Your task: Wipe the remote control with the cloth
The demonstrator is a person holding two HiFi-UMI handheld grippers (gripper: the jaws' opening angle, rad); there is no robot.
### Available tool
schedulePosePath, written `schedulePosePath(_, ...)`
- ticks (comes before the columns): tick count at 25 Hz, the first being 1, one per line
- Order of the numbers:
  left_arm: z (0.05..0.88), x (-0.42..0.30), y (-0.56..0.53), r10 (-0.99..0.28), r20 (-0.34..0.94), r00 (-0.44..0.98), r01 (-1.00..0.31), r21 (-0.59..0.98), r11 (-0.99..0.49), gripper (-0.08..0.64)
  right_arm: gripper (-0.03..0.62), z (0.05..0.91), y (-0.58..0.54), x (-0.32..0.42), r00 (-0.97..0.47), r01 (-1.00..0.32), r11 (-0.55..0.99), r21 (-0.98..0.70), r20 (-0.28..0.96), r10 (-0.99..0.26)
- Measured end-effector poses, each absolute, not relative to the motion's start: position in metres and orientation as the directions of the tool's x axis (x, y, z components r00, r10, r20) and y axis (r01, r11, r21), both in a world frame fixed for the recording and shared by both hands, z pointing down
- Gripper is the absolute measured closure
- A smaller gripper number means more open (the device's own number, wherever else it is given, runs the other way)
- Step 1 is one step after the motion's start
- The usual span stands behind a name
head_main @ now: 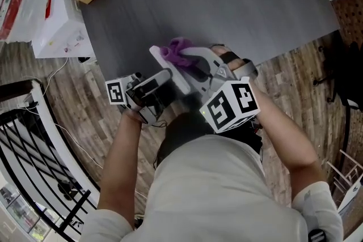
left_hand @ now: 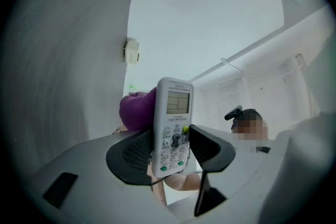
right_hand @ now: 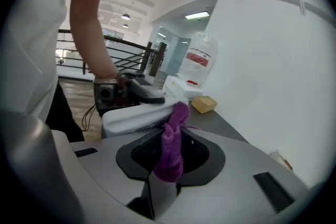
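- Left gripper view: remote control [left_hand: 174, 113] is clamped upright between the left tongs [left_hand: 172, 147].
- Right gripper view: purple cloth [right_hand: 171, 147] is clenched in the right tongs [right_hand: 170, 157], touching the remote control near the desk [right_hand: 212, 122] edge.

The left gripper [left_hand: 174, 147] holds a white plastic remote control [left_hand: 174, 120] upright between its two black jaws, one pad against each long edge, with the display and buttons facing the camera. A bunched purple cloth [left_hand: 135, 110] touches the remote control's left edge. Far left, a small pale box [left_hand: 131, 51] sits on the white wall. A person [left_hand: 251, 114] is at far right.
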State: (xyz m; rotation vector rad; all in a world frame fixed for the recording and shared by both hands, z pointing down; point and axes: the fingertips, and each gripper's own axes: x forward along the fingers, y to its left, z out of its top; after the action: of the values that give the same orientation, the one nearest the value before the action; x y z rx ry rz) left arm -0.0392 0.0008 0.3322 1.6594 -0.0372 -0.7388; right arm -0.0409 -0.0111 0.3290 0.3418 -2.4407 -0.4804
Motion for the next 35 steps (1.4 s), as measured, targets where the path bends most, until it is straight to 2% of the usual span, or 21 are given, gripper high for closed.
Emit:
schedulePosePath(4, 0.332, -0.034, 0.001, -0.387, -0.419, 0.822, 0.344, 0.905, -0.25, 0.342, 0.503, 0.334, 0.0, -0.033, -0.752, -0.051, 0.867, 0.495, 0.553, -0.359)
schedulePosePath(11, 0.337, -0.023, 0.002, -0.38, -0.394, 0.837, 0.316, 0.914, -0.252, 0.342, 0.503, 0.332, 0.009, -0.018, -0.721, -0.03, 0.83, 0.557, 0.563, -0.404)
schedulePosePath(16, 0.344, -0.029, -0.006, -0.424, -0.364, 0.829, 0.283, 0.928, -0.244, 0.342, 0.503, 0.329, 0.017, -0.013, -0.706, -0.003, 0.805, 0.593, 0.569, -0.422)
schedulePosePath(26, 0.347, -0.044, -0.013, -0.52, -0.395, 0.757, 0.317, 0.918, -0.236, 0.344, 0.503, 0.336, 0.045, -0.007, -0.751, -0.127, 0.915, 0.383, 0.565, -0.341)
schedulePosePath(35, 0.354, -0.05, -0.017, -0.556, -0.381, 0.738, 0.305, 0.925, -0.228, 0.344, 0.503, 0.346, 0.072, -0.004, -0.773, -0.097, 0.953, 0.286, 0.582, -0.254)
